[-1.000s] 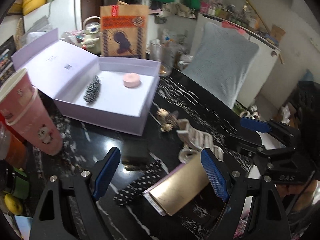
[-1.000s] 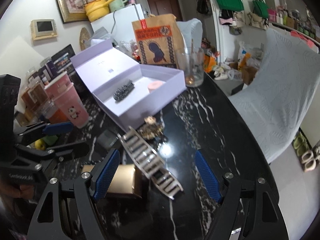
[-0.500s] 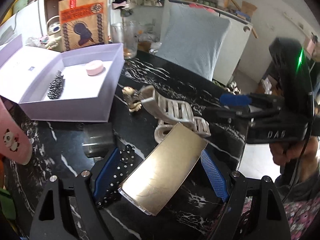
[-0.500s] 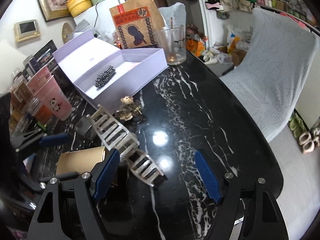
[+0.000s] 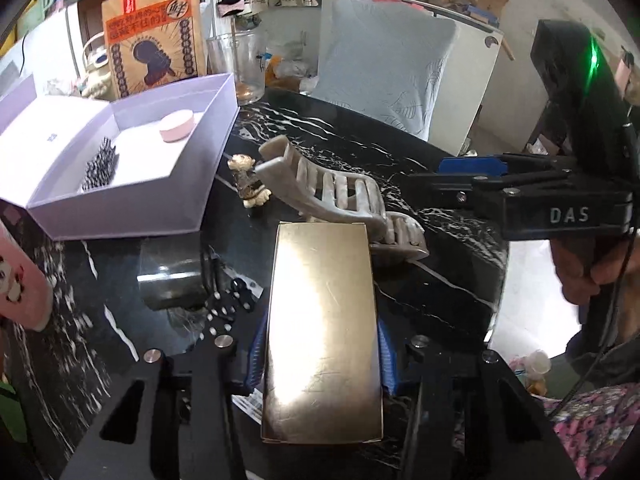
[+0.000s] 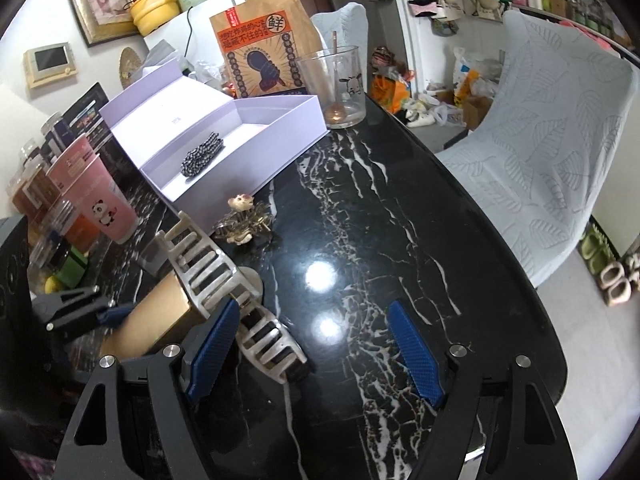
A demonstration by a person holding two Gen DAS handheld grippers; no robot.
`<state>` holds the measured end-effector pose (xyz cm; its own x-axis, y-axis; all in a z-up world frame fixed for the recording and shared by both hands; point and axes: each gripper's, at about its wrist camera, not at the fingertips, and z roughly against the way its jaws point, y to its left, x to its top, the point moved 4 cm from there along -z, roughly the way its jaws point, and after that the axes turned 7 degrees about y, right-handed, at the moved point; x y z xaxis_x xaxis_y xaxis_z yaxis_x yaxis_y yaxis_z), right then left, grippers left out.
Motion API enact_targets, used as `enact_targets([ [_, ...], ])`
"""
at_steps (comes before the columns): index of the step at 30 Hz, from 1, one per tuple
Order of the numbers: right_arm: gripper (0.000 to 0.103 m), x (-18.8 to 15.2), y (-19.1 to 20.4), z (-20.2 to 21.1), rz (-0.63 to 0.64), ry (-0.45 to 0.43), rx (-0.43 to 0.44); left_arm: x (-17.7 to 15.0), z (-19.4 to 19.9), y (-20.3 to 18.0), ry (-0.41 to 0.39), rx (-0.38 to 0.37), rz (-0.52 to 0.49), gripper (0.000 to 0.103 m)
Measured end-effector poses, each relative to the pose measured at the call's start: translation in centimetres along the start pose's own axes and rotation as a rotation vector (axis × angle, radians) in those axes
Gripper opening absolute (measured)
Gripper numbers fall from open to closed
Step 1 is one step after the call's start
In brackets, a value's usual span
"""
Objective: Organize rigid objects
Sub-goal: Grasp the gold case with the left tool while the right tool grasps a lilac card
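Note:
A gold box [image 5: 324,320] lies lengthwise between the blue pads of my left gripper [image 5: 320,348]. Its jaws are closing and the pads press on both long sides of the box. Just beyond the box a beige hair claw [image 5: 332,196] rests on the black marble table [image 5: 420,152], with a small figurine clip [image 5: 248,184] behind it. The open lavender box [image 5: 120,216] holds a pink round case [image 5: 178,124] and a black-and-white clip [image 5: 100,164]. My right gripper [image 6: 316,344] is open over bare table, its left finger beside the hair claw [image 6: 204,264].
A dotted black clip [image 5: 228,308] and a small dark cup [image 5: 172,276] lie left of the gold box. Pink cups [image 6: 102,200] stand at the left edge, a glass [image 6: 336,84] and a paper bag [image 6: 264,56] behind the lavender box. A covered chair [image 6: 560,152] stands to the right.
The left gripper has sunk and rolled, and its jaws have closed from wide apart onto the gold box, which now sits straight between the pads. The right gripper dropped slightly, jaws unchanged.

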<state>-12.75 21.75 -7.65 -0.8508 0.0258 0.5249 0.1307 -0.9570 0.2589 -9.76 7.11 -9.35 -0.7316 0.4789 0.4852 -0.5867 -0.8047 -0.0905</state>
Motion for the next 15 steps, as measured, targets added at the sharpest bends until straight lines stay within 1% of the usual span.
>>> enact_targets([
  [2,0.078,0.1,0.0,0.2,-0.003,-0.004,0.004,-0.2,0.3,0.2,0.0,-0.017,0.028,0.044],
  [4,0.078,0.1,0.1,0.4,-0.001,-0.01,0.008,-0.6,1.1,0.5,-0.009,-0.014,0.05,0.044],
  [7,0.078,0.0,0.6,0.7,0.01,-0.016,0.019,-1.0,2.5,1.1,-0.034,0.003,0.083,0.044],
  [10,0.078,0.0,1.5,0.9,0.026,-0.02,0.036,-1.8,3.8,2.0,-0.049,0.042,0.133,0.044],
  [12,0.078,0.1,2.2,1.0,0.04,-0.021,0.046,-2.7,4.2,2.9,-0.051,0.058,0.187,0.044],
  [15,0.078,0.1,3.9,1.1,0.081,-0.023,0.065,-4.1,4.6,4.4,-0.048,0.06,0.262,0.044],
])
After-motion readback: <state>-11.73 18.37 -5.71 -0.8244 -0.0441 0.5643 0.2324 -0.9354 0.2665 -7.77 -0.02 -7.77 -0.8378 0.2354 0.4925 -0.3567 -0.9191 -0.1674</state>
